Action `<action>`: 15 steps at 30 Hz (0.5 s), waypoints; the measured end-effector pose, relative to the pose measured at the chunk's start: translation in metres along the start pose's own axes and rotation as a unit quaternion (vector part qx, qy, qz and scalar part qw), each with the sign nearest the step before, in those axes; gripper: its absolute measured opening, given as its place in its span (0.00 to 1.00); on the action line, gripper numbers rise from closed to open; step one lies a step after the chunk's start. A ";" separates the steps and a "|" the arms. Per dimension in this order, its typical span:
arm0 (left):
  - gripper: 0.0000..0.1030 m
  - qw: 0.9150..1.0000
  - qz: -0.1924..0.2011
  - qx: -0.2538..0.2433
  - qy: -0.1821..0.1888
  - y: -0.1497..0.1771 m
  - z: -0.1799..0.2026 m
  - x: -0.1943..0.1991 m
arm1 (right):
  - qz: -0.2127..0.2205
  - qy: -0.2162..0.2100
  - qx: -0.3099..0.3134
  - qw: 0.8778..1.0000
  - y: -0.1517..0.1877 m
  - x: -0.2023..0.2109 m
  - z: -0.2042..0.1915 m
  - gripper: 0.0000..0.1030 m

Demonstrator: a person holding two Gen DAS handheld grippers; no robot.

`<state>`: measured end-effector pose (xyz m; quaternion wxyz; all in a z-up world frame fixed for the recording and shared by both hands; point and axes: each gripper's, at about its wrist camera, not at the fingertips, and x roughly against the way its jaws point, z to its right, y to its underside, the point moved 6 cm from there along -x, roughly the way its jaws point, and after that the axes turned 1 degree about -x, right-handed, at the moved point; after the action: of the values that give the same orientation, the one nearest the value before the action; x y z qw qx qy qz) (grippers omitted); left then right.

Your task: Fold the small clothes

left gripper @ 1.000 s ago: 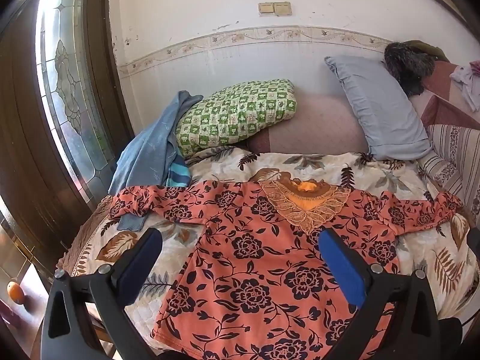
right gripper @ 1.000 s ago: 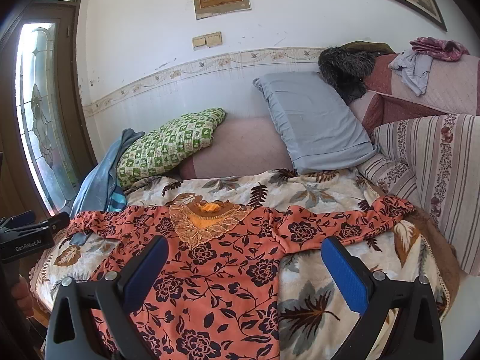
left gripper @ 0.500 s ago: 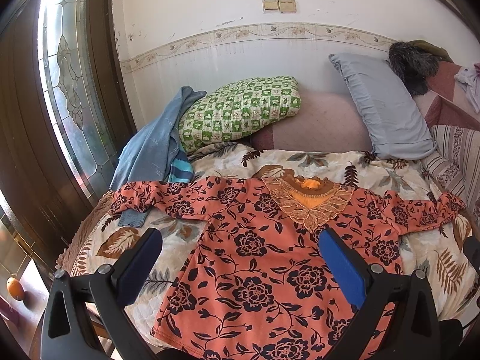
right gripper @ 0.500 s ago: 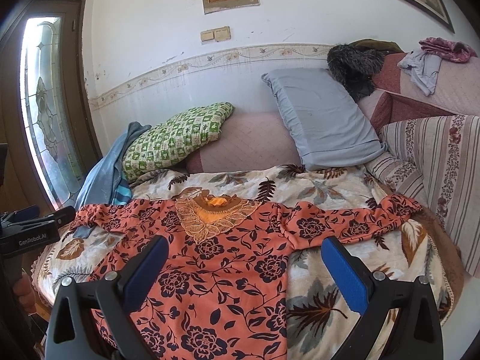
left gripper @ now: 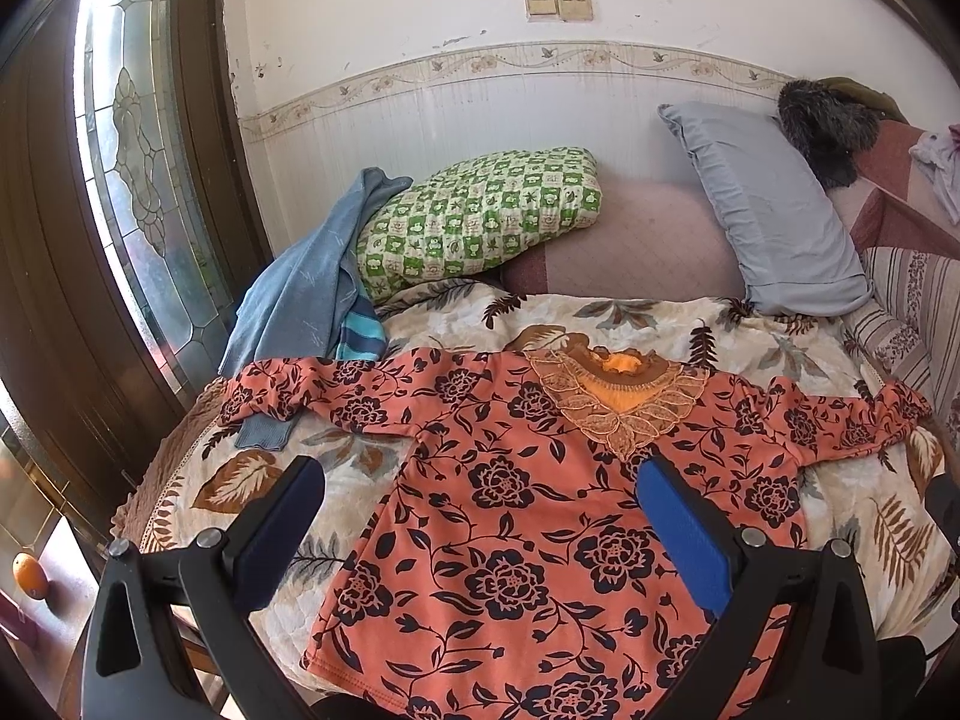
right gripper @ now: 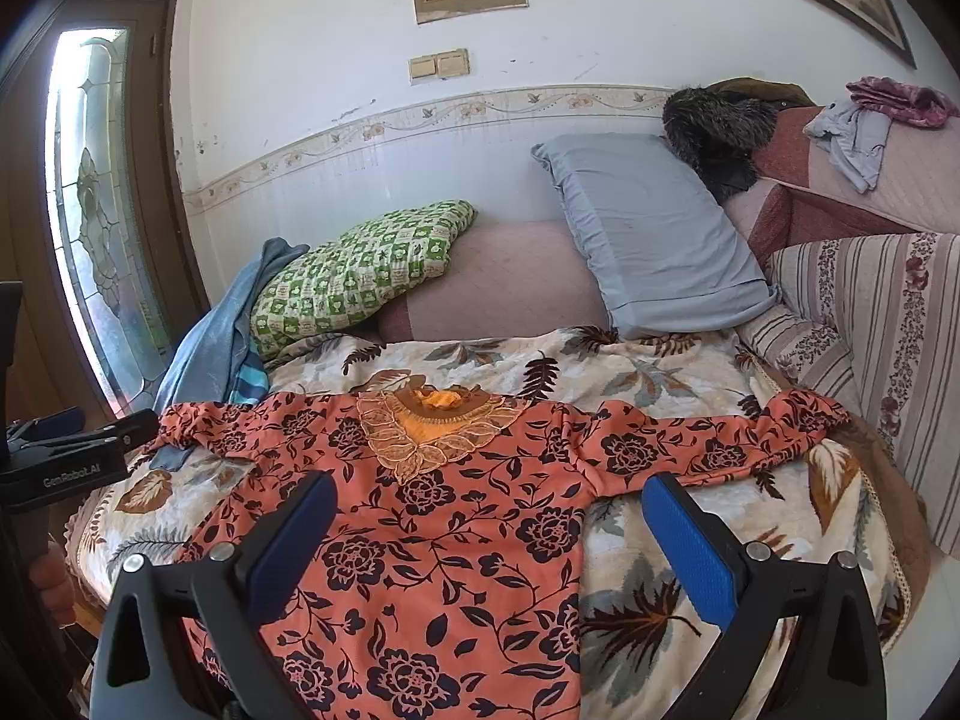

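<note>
An orange blouse printed with dark flowers lies flat, front up, on the leaf-patterned bedspread, both sleeves stretched out sideways and a lace-like panel at the neck. Its hem runs out of view at the bottom edge. The left gripper and the right gripper both hang above the cloth with blue ribbed pads spread wide, holding nothing. Behind stand a green checked pillow, a smooth grey pillow and a blue garment (partly tucked under the blouse's sleeve).
</note>
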<state>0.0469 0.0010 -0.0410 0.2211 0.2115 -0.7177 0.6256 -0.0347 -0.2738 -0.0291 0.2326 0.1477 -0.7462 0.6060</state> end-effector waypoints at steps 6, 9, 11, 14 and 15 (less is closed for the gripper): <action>1.00 1.000 -0.003 -0.008 0.006 -0.002 0.011 -0.004 | 0.001 0.008 0.010 1.000 0.001 0.006 0.006 1.00; 1.00 1.000 -0.007 -0.030 -0.005 -0.009 0.026 -0.013 | 0.015 0.027 0.035 0.999 -0.002 0.024 0.016 1.00; 1.00 0.998 -0.007 -0.054 -0.024 -0.018 0.041 -0.021 | 0.029 0.043 0.049 0.997 -0.009 0.043 0.028 1.00; 1.00 0.996 -0.010 -0.085 -0.035 -0.040 0.075 -0.027 | 0.066 0.066 0.069 0.993 -0.021 0.082 0.052 1.00; 1.00 0.995 -0.003 -0.089 -0.033 -0.047 0.087 -0.025 | 0.081 0.078 0.081 0.990 -0.025 0.094 0.061 1.00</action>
<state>0.0899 -0.0908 -0.0279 0.2177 0.2137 -0.7769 0.5508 -0.1126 -0.3330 0.0314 0.2281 0.0575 -0.6838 0.6908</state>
